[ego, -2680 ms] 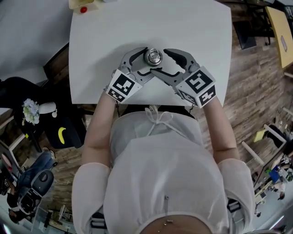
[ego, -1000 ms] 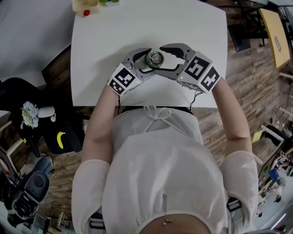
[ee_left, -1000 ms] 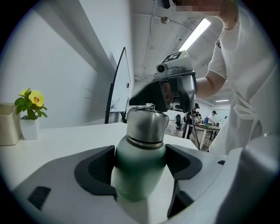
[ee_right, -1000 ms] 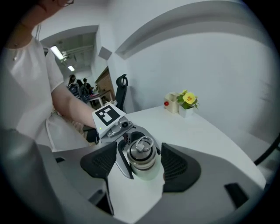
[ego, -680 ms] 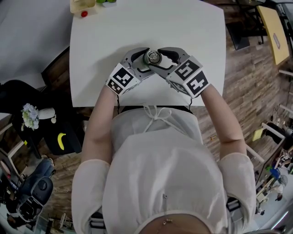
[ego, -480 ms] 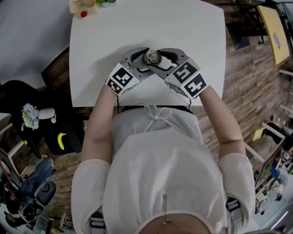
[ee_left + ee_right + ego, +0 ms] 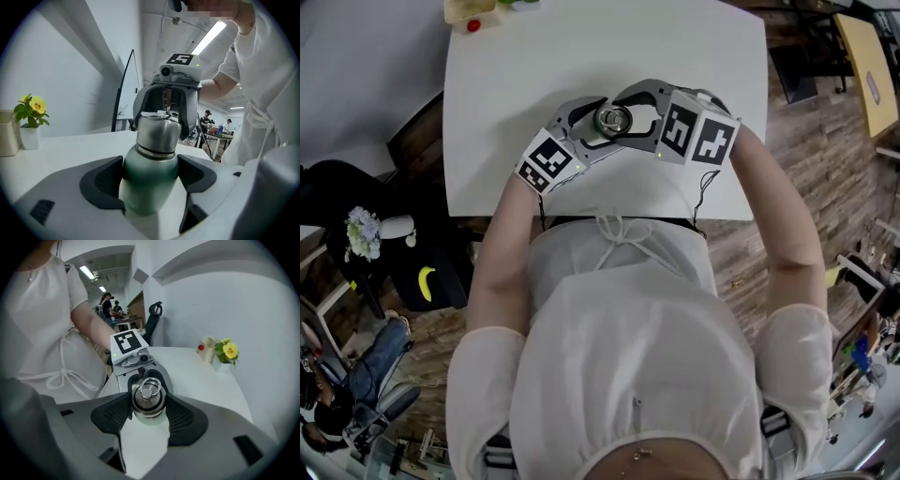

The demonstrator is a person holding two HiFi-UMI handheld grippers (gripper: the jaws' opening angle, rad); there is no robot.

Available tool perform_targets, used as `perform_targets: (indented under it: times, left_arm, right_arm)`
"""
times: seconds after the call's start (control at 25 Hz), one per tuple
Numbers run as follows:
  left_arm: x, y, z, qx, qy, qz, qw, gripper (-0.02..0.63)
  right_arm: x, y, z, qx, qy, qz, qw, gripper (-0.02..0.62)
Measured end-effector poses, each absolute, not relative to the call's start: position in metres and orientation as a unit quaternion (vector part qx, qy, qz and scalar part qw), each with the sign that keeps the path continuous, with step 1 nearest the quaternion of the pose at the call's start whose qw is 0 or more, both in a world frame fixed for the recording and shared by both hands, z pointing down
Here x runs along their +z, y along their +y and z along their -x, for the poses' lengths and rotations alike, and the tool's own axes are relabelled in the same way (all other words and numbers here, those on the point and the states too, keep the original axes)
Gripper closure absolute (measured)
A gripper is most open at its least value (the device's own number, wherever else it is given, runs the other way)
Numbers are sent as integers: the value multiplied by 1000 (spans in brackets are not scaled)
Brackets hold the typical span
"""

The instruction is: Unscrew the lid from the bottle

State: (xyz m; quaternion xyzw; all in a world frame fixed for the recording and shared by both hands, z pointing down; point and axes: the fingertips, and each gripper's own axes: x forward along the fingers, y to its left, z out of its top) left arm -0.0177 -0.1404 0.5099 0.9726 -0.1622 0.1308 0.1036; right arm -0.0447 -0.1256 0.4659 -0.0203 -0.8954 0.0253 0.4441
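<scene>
A green metal bottle [image 7: 149, 187] with a steel lid [image 7: 613, 118] stands upright on the white table [image 7: 694, 56]. My left gripper [image 7: 602, 122] comes in from the near left and is shut on the bottle's body, with a dark pad pressed on each side [image 7: 105, 180]. My right gripper [image 7: 625, 114] reaches in from the right and is shut on the lid [image 7: 148, 401], whose ring points at its camera. In the left gripper view the right gripper [image 7: 165, 117] hangs over the lid [image 7: 158, 133] from behind.
A small pot of yellow flowers [image 7: 226, 354] and a beige holder [image 7: 206, 348] stand at the table's far left corner [image 7: 469, 11]. The person's body is close against the near table edge [image 7: 609, 217]. An office chair [image 7: 153, 315] is beyond the table.
The right gripper closed on the lid, then its hand swung round the bottle's top toward the far right. The left gripper and the bottle stayed put.
</scene>
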Motion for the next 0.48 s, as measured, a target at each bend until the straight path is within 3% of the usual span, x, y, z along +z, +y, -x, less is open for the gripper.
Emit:
perform_targets:
  times: [0.32, 0.48]
  left_arm:
    - [509, -141, 18, 132, -159, -973, 102, 238]
    - [510, -141, 17, 133, -158, -973, 104, 238]
  right_arm:
    - [467, -126, 44, 29, -888, 54, 455, 350]
    - [465, -131, 36, 84, -897, -5, 434, 299]
